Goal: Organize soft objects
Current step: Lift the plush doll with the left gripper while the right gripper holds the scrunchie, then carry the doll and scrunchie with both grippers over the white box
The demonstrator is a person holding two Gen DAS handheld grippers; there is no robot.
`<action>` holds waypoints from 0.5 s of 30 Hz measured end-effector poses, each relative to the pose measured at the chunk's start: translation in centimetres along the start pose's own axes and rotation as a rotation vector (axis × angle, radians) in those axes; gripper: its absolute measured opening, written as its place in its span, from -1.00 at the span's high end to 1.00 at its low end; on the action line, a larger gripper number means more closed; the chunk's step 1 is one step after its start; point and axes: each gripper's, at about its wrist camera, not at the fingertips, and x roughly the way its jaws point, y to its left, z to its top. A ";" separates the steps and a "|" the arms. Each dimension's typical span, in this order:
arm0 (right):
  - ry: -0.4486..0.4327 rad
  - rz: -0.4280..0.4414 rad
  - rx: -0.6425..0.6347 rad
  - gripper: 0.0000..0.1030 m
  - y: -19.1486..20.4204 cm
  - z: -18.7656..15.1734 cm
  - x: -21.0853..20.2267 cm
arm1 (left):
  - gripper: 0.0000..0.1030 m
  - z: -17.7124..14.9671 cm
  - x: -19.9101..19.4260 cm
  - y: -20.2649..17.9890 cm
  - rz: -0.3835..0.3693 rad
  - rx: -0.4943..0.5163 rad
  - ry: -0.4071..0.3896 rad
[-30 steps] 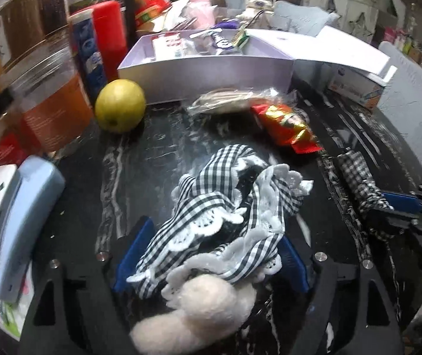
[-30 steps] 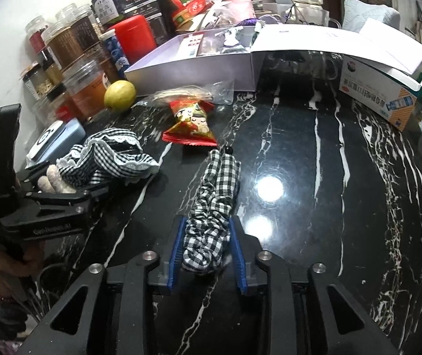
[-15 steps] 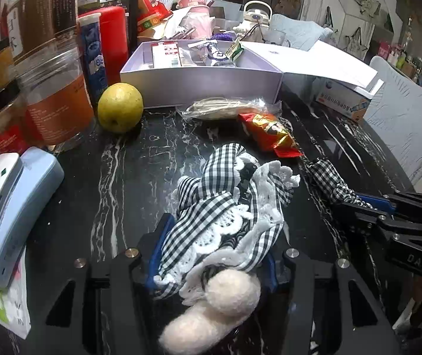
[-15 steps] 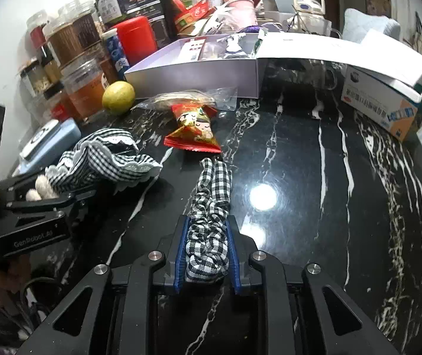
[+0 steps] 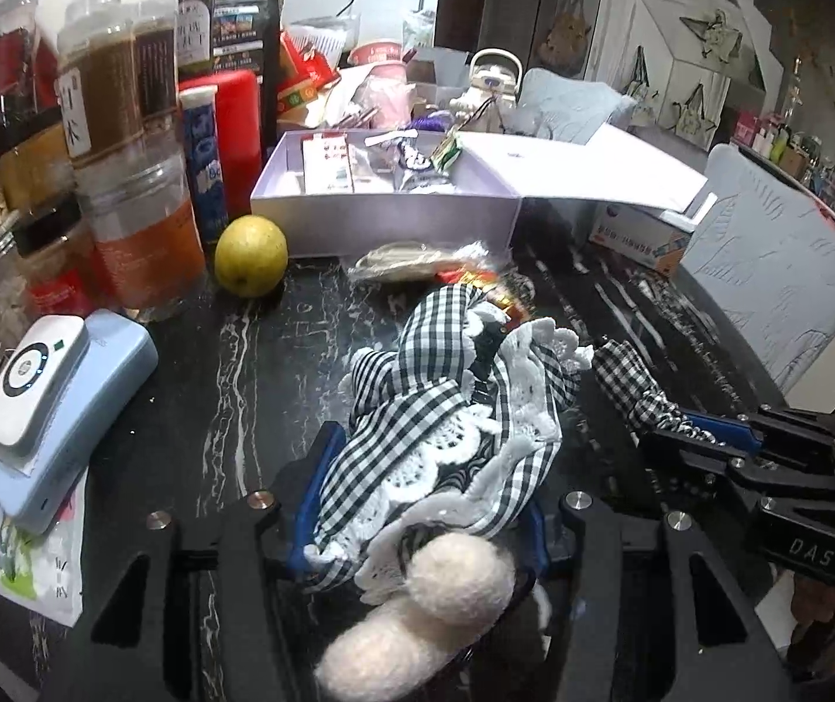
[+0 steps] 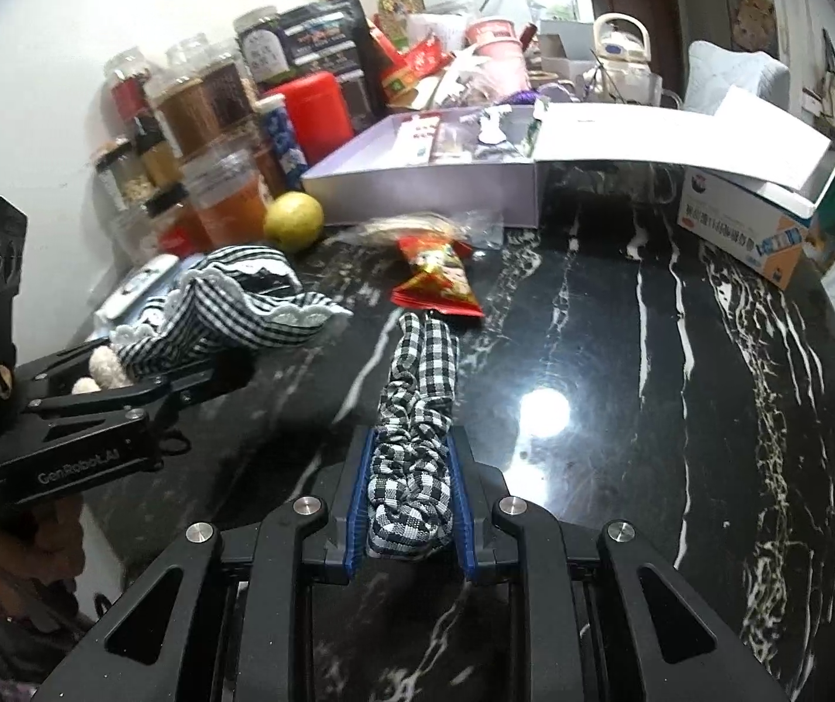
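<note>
Both tools, left tool [image 5: 423, 497] and right tool [image 6: 410, 503], clamp fabric, angled downward.

Gingham scrunchie [image 6: 414, 439] pinched in right hand-held gripper [image 6: 411, 512] above black marble table [image 6: 622, 351]

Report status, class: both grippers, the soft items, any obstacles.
Left gripper shut on lace-trimmed gingham cloth. Right gripper shut on gingham scrunchie. Snack packet lies just ahead.

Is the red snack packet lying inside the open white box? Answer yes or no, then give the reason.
No. The red snack packet lies on the black marble table, in front of the open white box.
</note>
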 end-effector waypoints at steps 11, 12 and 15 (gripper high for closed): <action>-0.085 0.036 -0.040 0.54 0.7 2.7 -3.2 | -0.01 3.2 -3.4 -0.5 -0.017 -0.012 -0.132; -0.091 0.041 -0.040 0.54 0.7 3.0 -3.3 | -0.01 3.7 -3.5 -0.5 -0.020 -0.012 -0.145; -0.109 0.053 -0.057 0.54 0.7 4.5 -3.7 | -0.01 5.2 -3.6 -0.5 -0.028 -0.015 -0.171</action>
